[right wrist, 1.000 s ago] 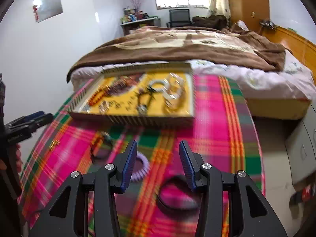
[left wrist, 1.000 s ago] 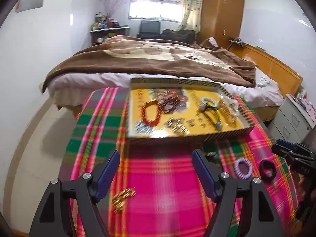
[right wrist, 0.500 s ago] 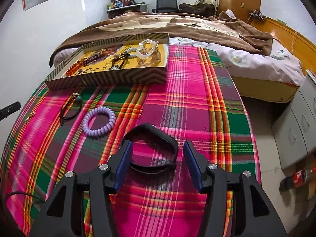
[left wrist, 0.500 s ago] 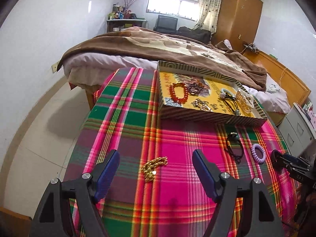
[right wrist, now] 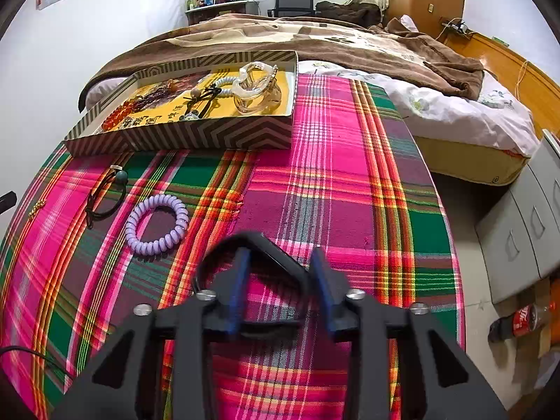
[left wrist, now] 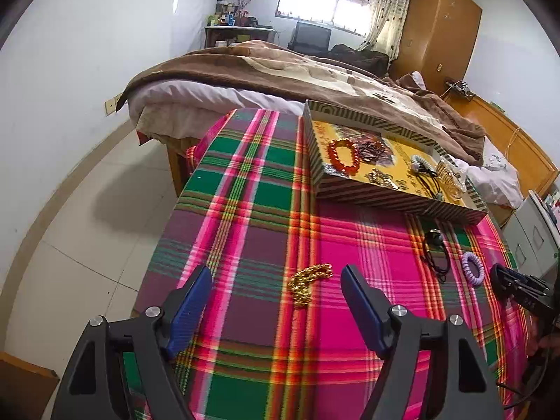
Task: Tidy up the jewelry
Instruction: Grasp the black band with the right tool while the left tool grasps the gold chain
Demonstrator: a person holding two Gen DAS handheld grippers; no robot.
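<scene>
A striped tray [left wrist: 385,199] [right wrist: 210,136] with a yellow floor holds several bracelets and bangles at the back of the plaid table. A gold chain [left wrist: 308,281] lies between the fingers of my open left gripper [left wrist: 276,301], just beyond the tips. My right gripper [right wrist: 280,280] is open and low over a black band [right wrist: 266,245]; its left finger [right wrist: 239,276] sits inside the loop, its right finger outside it. A lilac coil bracelet [right wrist: 157,224] [left wrist: 472,267] and a black cord bracelet [right wrist: 105,196] [left wrist: 435,255] lie on the cloth.
The plaid cloth [left wrist: 266,210] covers a round table with the floor close on the left. A bed with a brown blanket [left wrist: 280,73] stands behind the tray. Grey drawers [right wrist: 525,217] and a cola bottle [right wrist: 518,322] are on the right.
My left gripper has moved closer to the gold chain. My right gripper has dropped onto the black band, and its fingers have narrowed around the band's right side.
</scene>
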